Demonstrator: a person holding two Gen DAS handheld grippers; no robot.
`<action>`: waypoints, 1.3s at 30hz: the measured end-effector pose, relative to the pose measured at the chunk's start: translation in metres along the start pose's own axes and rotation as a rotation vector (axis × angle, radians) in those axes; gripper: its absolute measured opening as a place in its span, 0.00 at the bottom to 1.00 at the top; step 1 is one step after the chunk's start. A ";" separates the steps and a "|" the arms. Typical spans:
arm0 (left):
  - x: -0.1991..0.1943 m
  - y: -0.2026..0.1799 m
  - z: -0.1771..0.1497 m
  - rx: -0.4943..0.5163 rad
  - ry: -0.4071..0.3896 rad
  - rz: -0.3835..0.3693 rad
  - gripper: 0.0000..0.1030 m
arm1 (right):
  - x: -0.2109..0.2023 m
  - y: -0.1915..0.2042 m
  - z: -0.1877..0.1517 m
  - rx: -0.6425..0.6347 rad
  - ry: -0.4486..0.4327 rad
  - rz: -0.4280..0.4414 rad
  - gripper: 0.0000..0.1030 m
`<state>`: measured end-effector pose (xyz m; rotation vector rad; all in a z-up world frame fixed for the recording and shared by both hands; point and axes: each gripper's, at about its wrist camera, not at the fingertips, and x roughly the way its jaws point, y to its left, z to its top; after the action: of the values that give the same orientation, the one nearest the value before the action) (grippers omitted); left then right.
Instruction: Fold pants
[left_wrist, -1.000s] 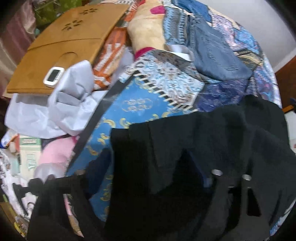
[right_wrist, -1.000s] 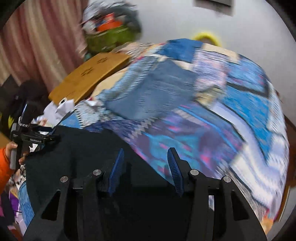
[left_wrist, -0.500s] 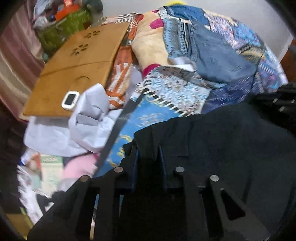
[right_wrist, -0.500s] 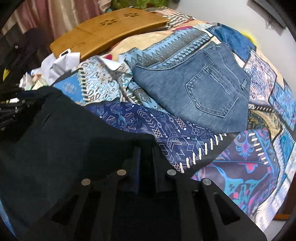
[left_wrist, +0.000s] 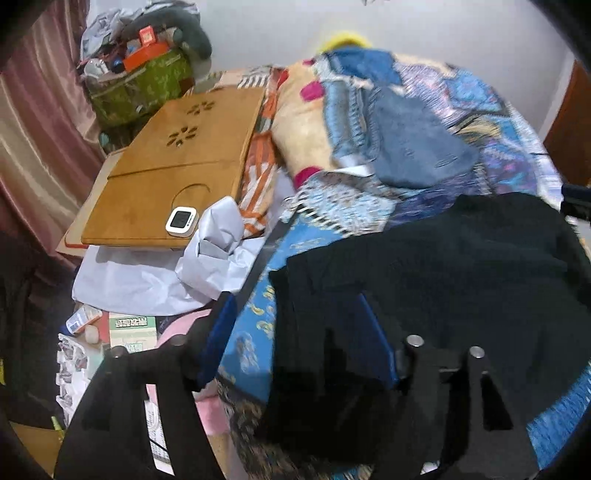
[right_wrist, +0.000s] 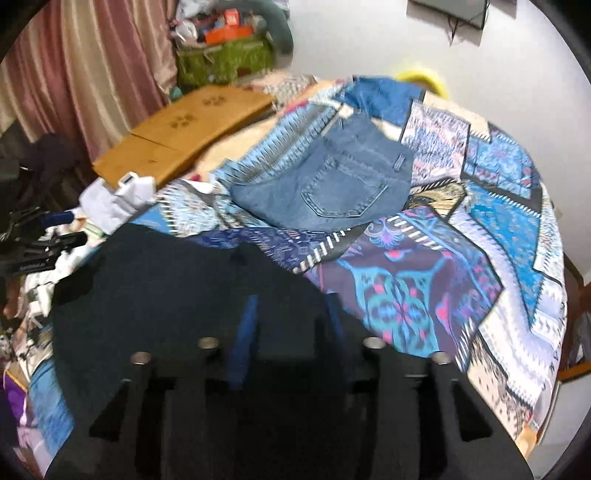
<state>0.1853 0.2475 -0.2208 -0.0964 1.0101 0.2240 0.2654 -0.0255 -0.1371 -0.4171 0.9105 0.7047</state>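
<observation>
The black pants (left_wrist: 461, 280) lie in a flat dark spread on the patchwork bedspread (left_wrist: 509, 173). My left gripper (left_wrist: 295, 301) hovers over their left edge with its jaws opening. The cloth lies under the gap, and the left pad stands clear of it over blue bedspread. In the right wrist view the pants (right_wrist: 166, 280) fill the lower left. My right gripper (right_wrist: 291, 299) hangs above their right side, jaws opening, blue pads apart, black cloth below the gap and not pinched. The left gripper's dark body (right_wrist: 37, 254) shows at the left edge.
Folded blue jeans (right_wrist: 332, 184) rest further back on the bed. A wooden lap desk (left_wrist: 166, 177) with a small white device (left_wrist: 181, 220) lies at the left. Crumpled white paper (left_wrist: 207, 258) sits beside it. A green bag (left_wrist: 140, 85) and curtains stand behind.
Half a second ago both grippers were shut on the black pants. Both have since opened and lifted off, and the pants now lie loose on the bed.
</observation>
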 end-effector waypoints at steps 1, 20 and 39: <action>-0.009 -0.004 -0.004 0.009 -0.010 -0.013 0.68 | -0.005 0.006 -0.004 -0.010 -0.007 0.001 0.44; -0.031 -0.093 -0.075 0.238 0.017 -0.081 0.85 | -0.009 0.081 -0.080 -0.048 0.028 0.138 0.51; -0.041 -0.088 -0.077 0.228 -0.041 -0.082 0.17 | -0.018 0.090 -0.079 0.041 0.000 0.291 0.07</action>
<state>0.1207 0.1424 -0.2286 0.0734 0.9818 0.0350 0.1485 -0.0163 -0.1698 -0.2500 0.9947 0.9493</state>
